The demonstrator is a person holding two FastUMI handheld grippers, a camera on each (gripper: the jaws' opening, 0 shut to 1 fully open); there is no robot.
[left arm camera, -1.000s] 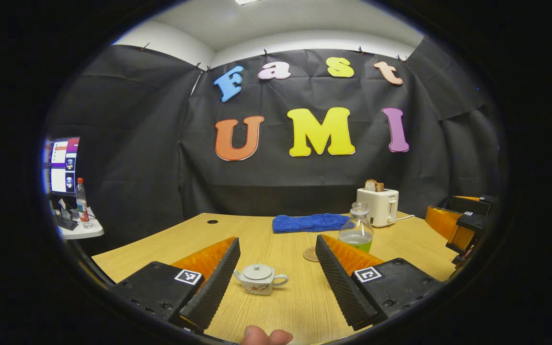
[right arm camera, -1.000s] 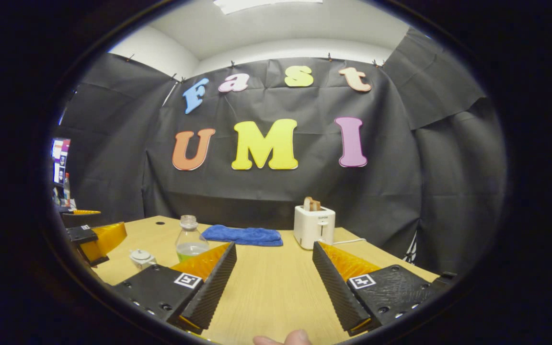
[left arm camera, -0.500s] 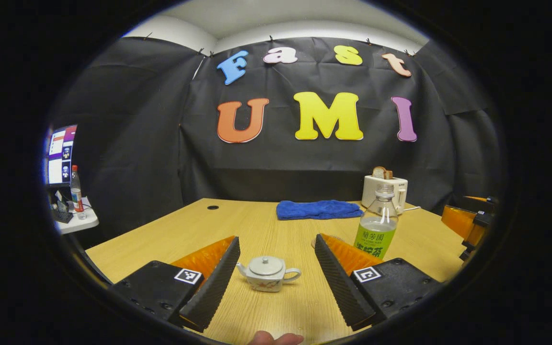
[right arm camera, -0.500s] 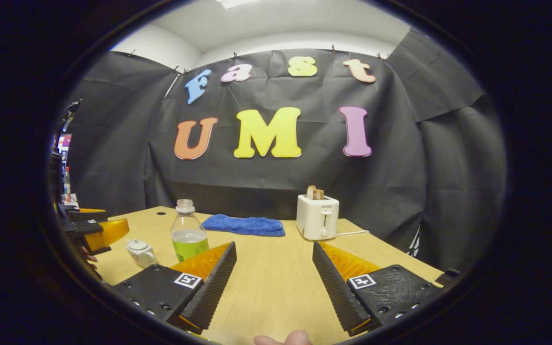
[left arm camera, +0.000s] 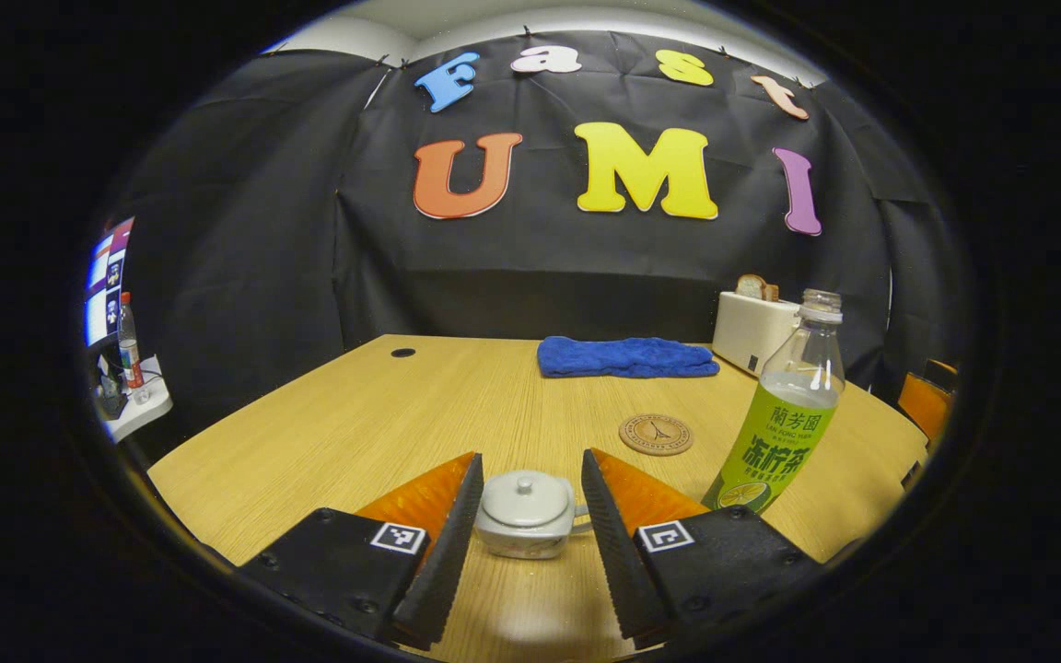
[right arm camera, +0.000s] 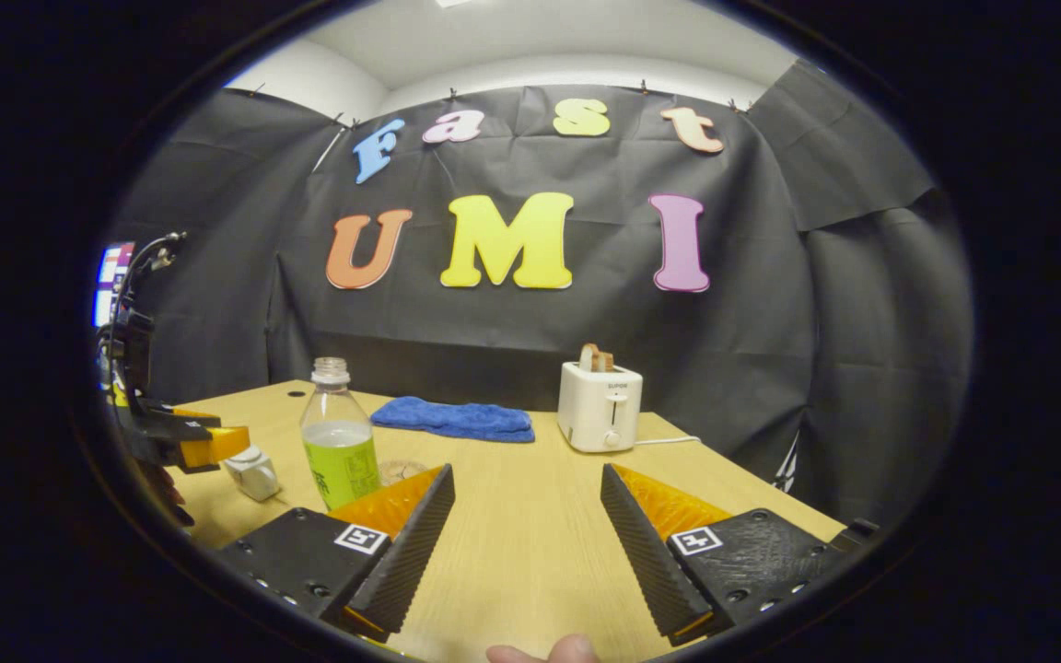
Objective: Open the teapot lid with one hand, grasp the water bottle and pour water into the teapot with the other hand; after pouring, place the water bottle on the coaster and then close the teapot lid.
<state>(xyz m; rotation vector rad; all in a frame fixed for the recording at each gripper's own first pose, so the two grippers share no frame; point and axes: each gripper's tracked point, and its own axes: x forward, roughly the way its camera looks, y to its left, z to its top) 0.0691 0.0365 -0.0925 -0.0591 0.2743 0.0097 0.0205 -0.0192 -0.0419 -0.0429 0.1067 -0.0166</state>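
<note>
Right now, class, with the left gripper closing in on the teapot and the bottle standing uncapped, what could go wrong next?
1. The left gripper has its fingers around the whole teapot, not just the lid knob; closing here may grip or shove the pot.
2. The water bottle stands open close beside that gripper, so a sideways bump could tip and spill it.
3. The right gripper is open and off to the bottle's side, not yet steadying it.

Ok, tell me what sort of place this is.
Probably a recording booth staged as a kitchen table: black cloth wall, wooden table with a toaster, teapot and bottle.
</note>
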